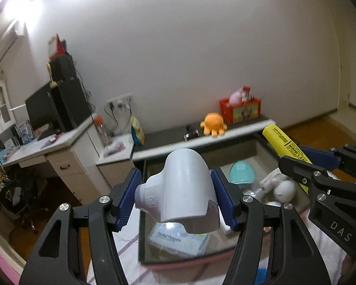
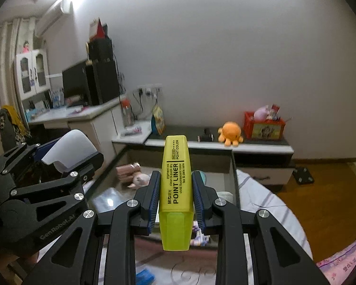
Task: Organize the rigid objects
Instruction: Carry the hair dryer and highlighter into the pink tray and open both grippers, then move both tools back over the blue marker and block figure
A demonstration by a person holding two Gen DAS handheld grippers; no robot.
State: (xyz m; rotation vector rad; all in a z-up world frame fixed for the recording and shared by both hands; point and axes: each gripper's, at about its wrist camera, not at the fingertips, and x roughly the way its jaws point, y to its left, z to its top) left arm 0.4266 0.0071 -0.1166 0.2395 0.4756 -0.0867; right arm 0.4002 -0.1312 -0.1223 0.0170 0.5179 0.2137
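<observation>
Below, box (image 1: 142, 213) holds floss pack (image 1: 178, 239)

Orange plush octopus (image 1: 213, 125), perhaps beside red crate (image 1: 240, 110)

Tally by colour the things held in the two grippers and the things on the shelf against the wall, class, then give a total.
White: 1, the plastic fitting in the left gripper
Yellow: 1, the highlighter in the right gripper
Orange: 1, the toy octopus on the shelf
Red: 1, the crate on the shelf
Total: 4
</observation>
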